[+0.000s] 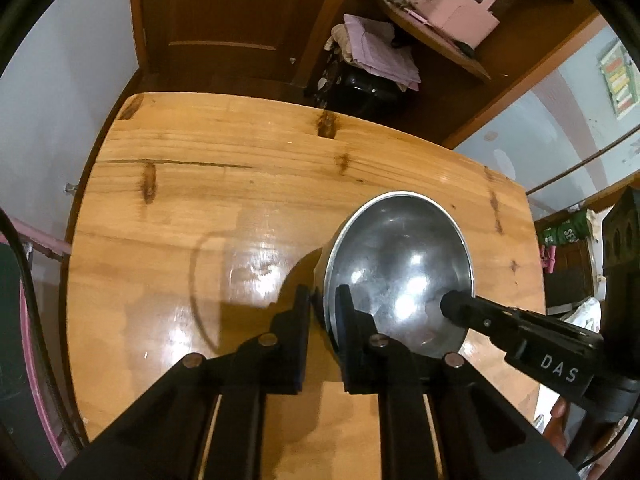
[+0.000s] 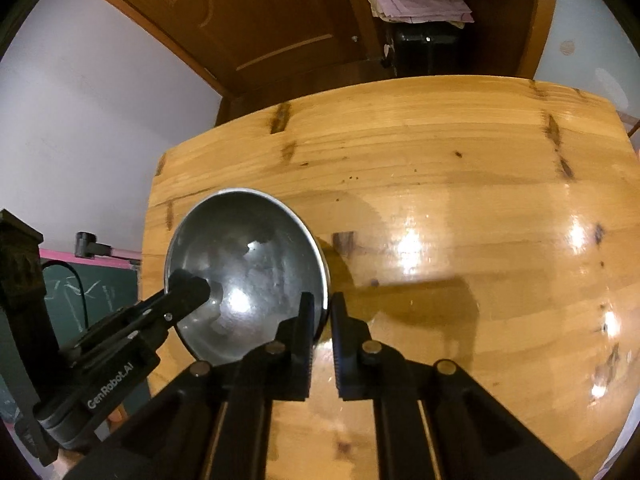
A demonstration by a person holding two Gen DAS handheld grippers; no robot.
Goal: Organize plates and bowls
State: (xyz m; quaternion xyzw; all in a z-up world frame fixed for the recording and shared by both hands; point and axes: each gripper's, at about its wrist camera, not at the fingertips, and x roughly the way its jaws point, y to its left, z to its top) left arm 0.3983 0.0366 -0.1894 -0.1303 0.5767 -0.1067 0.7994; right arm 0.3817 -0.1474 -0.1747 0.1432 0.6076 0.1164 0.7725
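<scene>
A: Largest first: wooden table (image 1: 200, 208), glossy, strong reflections. Probably slippery for metal.

B: Agreed. Next, steel bowl (image 1: 400, 276), near the right side of the table in the left view, toward the left edge in the right view. Seems tilted, mouth facing the cameras; touching the table or lifted, cannot tell.

A: Handling? Looks thin metal, so probably light and stiff, not fragile. Smooth polished wall, likely to slide between pads.

B: Best place to grip: the rim, one finger inside, one outside. No handle, no other edge.

A: Already so. Left gripper (image 1: 324, 308): narrow, closed over the rim on its side, right finger inside the bowl, left finger outside.

B: Right gripper (image 2: 322, 314): also narrow, rim between the fingers on the opposite side, left finger inside.

A: Risk, as a guess: pinch on two small points only, so possible rotation or slipping when tilting more.

B: Then slow movement, both sides level.
</scene>
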